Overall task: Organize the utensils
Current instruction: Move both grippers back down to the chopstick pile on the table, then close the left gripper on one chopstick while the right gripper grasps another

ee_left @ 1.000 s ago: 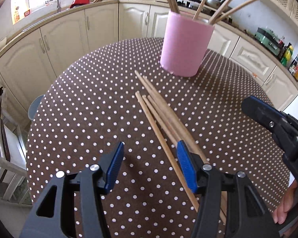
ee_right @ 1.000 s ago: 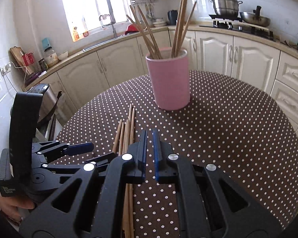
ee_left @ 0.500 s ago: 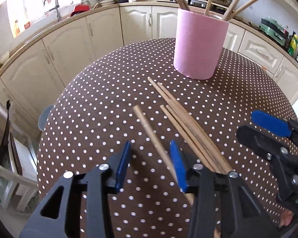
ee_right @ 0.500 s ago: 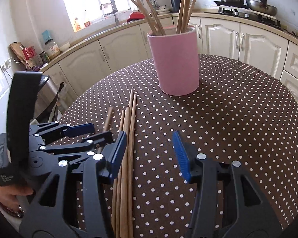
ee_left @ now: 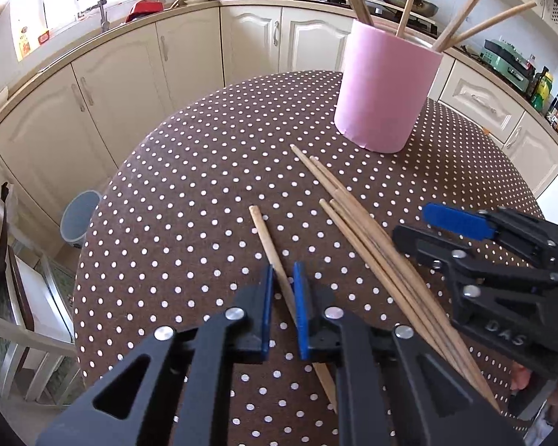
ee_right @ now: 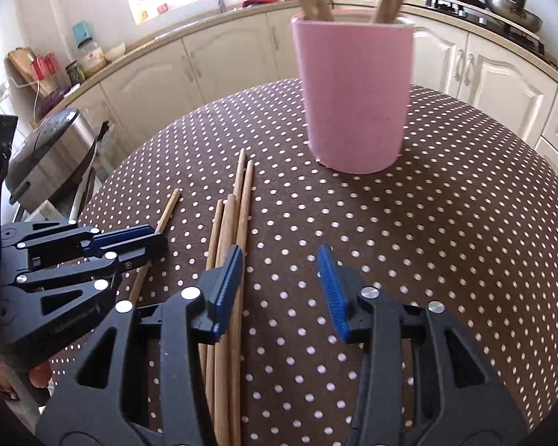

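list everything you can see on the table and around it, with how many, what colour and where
Pink holder: one, pink, upright at the table's far side.
Chopsticks in the holder: several, light wood, leaning out of its top.
Bundle of chopsticks: about four, light wood, lying together in front of the holder.
Single chopstick: one, light wood, apart from the bundle.
Table: one, brown cloth with white dots.
Bin: one, grey, on the floor.
Cabinets: cream, along the walls.
Left gripper: black with blue pads, just closing on the single chopstick.
Right gripper: same colours, jaws apart, nothing between them.
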Action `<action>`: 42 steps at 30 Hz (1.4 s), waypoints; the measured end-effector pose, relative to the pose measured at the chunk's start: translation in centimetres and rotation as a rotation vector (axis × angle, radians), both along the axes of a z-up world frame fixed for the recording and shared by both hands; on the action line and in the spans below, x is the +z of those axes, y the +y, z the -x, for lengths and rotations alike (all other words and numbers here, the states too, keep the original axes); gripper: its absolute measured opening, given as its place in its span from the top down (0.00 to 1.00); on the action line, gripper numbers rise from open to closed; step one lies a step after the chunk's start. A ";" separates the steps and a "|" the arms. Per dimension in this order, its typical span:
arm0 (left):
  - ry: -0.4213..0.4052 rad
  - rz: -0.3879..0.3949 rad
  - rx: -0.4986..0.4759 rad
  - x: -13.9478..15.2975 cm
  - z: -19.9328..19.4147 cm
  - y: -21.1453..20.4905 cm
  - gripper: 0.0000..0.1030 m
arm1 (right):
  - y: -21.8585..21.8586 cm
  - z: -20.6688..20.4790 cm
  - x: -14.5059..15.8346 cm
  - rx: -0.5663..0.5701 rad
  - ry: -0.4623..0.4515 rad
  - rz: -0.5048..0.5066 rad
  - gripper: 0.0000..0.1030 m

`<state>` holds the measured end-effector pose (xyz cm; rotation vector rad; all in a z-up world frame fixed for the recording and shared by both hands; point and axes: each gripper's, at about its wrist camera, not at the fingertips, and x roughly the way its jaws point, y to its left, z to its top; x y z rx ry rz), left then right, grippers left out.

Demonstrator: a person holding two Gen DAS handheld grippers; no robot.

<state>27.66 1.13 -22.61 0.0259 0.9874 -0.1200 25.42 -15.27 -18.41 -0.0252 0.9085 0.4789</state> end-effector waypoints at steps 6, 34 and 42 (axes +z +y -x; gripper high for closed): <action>-0.001 0.007 -0.005 0.0 -0.2 0.4 0.89 | 2.5 -1.0 0.2 0.044 0.001 0.064 0.67; -0.030 0.059 0.004 2.5 -0.8 0.0 0.94 | 8.0 -4.5 2.6 0.100 0.010 0.112 0.94; -0.157 0.108 -0.029 8.5 1.9 -0.7 0.94 | 5.4 -1.7 7.3 0.081 -0.107 0.009 0.94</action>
